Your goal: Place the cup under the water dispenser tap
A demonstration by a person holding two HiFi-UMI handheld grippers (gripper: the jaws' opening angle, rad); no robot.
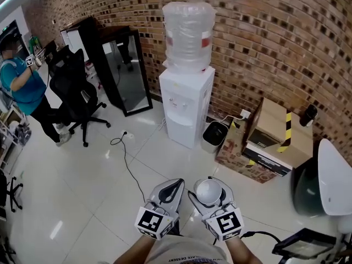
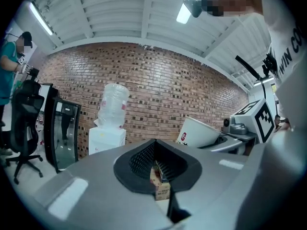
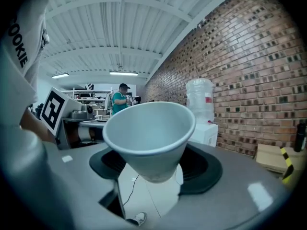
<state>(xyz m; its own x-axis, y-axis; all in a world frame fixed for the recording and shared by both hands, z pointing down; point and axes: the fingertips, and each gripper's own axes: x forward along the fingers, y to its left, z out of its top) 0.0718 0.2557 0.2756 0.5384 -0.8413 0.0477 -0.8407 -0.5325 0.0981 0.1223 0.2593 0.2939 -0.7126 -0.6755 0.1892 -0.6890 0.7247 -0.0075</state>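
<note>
A white paper cup [image 1: 209, 191] sits mouth-up between the jaws of my right gripper [image 1: 209, 193], which is shut on it low in the head view. In the right gripper view the cup [image 3: 148, 135] fills the middle, with the dark pads [image 3: 201, 164] against its sides. My left gripper [image 1: 177, 185] is beside it on the left, shut and holding nothing; its pads [image 2: 144, 159] meet. The white water dispenser [image 1: 186, 103] with a clear bottle on top stands against the brick wall, well ahead of both grippers. Its taps [image 1: 177, 100] face me.
A black bin [image 1: 214, 135] and cardboard boxes [image 1: 269, 142] stand right of the dispenser. A black cable [image 1: 124, 153] trails over the white floor. A black office chair [image 1: 74, 89], a person in teal [image 1: 25, 87] and a black-framed cabinet [image 1: 124, 73] are on the left.
</note>
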